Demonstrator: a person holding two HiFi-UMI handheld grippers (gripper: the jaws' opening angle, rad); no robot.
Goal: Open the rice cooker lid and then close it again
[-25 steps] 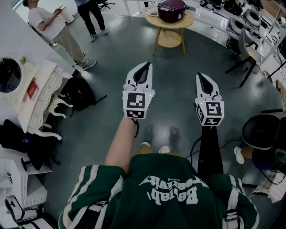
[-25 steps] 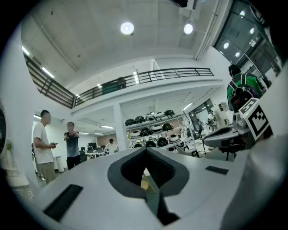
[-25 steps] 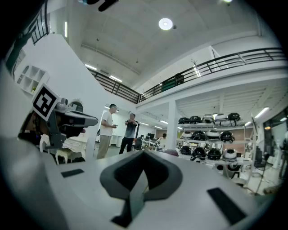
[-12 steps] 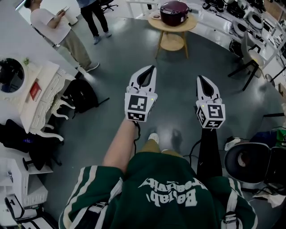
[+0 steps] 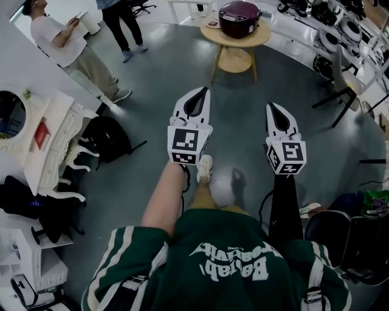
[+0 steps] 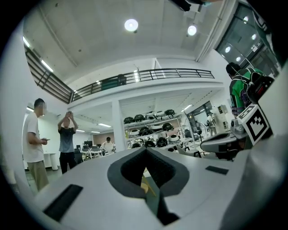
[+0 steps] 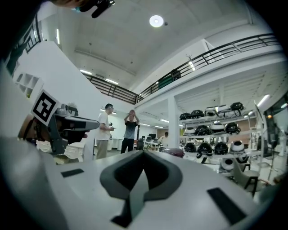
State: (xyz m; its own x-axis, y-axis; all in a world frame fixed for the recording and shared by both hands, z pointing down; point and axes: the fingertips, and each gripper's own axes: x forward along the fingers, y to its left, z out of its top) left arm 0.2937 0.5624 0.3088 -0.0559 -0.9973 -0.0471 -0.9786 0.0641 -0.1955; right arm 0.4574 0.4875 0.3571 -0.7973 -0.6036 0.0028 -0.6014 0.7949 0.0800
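Since a second ago the black office chair (image 5: 331, 234) on my right has slid from beside my right claw down to the lower corner. My white shoe (image 5: 205, 167) now steps out ahead on the grey floor (image 5: 152, 79).

The rice cooker (image 5: 236, 14) is rounded, dark maroon and glossy, with its lid down. It stands on a small round wooden worktop (image 5: 243, 37) far ahead, well apart from both claws, with bare floor between.

My left claw (image 5: 202, 92) is closed and empty, its white tapered jaws meeting at the tip around a dark hollow. My right claw (image 5: 271, 108) is closed and empty in the same way. Each carries a cube with a black-and-white square marker (image 5: 185, 143).

To the left stand two people (image 5: 67, 42), with a black backpack (image 5: 107, 129) on the floor and a white carved dresser (image 5: 55, 136) nearby. A dark chair (image 5: 340, 79) stands right of the worktop. Shelves (image 6: 150, 130) of rounded appliances line the far wall.

The white lettering on my green top (image 5: 228, 261) shows upside down, and I cannot read it with certainty.
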